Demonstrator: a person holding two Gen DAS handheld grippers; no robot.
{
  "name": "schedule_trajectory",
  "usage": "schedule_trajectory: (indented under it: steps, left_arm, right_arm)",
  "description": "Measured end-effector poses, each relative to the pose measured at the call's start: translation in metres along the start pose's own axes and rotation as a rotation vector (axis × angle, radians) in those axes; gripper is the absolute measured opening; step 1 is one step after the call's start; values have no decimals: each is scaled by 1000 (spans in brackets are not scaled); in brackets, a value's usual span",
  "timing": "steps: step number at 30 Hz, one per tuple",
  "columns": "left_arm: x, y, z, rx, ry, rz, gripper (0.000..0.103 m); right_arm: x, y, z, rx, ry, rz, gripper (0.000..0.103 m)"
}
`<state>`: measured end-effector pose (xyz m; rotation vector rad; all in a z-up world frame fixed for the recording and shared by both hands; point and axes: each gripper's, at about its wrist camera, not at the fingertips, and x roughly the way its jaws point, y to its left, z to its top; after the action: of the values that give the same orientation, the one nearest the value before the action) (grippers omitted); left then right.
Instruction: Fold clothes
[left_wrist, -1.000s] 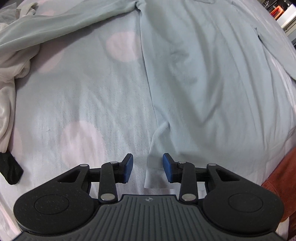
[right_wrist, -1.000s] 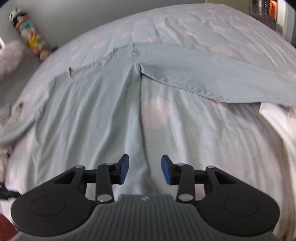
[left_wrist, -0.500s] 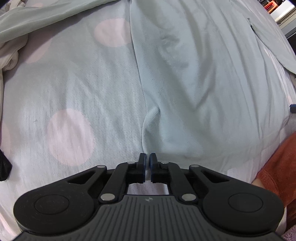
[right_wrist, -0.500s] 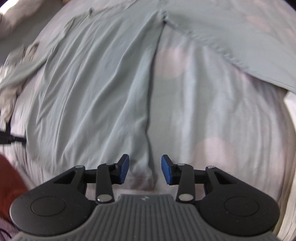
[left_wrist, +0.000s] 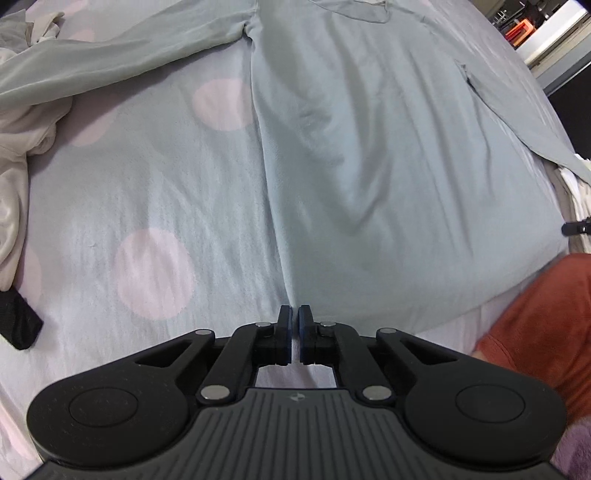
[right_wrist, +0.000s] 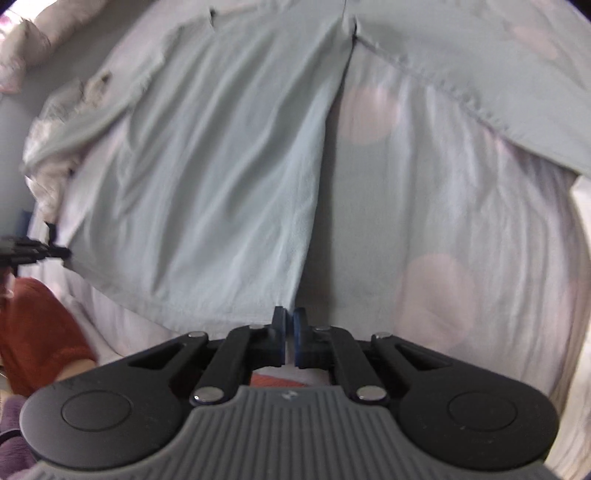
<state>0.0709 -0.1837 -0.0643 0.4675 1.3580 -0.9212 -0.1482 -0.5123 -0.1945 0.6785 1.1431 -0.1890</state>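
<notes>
- Two grippers pinch the pale-green shirt's (left_wrist: 388, 155) hem corners: left gripper (left_wrist: 294, 338), right gripper (right_wrist: 289, 338).
- Soft, wrinkled shirt lies lengthwise, collar far, on the dotted bed (left_wrist: 155, 206).

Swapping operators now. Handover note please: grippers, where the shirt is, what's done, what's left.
Left gripper: shut on the hem corner of the pale green long-sleeved shirt, on its own side.
Right gripper: jaws just closed, shut on the opposite hem corner.
The shirt lies flat, front down or up unclear, on the dotted bedsheet, sleeves spread out to both sides. A cream garment lies bunched beside one sleeve.
Done: both bottom corners pinched.
Left: every fold; none made yet.
</notes>
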Motion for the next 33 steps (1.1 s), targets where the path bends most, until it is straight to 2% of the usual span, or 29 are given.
schedule_trajectory:
  steps: [1,3,8,11,17,20,24,25,26,27,29,33]
  left_arm:
    - [-7,9,12,3,7,3,1]
    - [-5,-2,17,-5,33,14,1]
    - [19,-10,26,-1,104,70,1]
    - [36,-13,30,8,163,114,1]
    - [68,-17,39,32,279,173,2]
    - [74,-17,43,27,304,182,2]
    - [68,-19,41,40,288,183,5]
    - [64,-18,40,36,283,168,8]
    - [60,-17,38,32,278,152,18]
    - [53,-15,38,18,250,133,28]
    - [37,-9,38,-5,192,92,39]
    - [5,1,43,-23,64,52,41]
  right_arm:
    - [-4,1,0,-2,0,0,4]
    - [-3,3,2,-24,25,-52,3]
    - [34,-8,0,-11,108,-144,3]
    - [57,-14,-3,-4,165,-166,3]
    - [66,-12,-1,-45,199,-201,3]
    - [70,-12,-1,-54,215,-215,3]
    - [64,-15,-4,-43,200,-214,8]
    - [61,-15,-6,-45,191,-215,8]
    - [57,-16,-8,-40,173,-214,15]
    - [52,-17,-10,-33,154,-213,26]
    - [41,-20,-12,-10,99,-186,32]
    - [23,-28,-11,34,-4,-173,33]
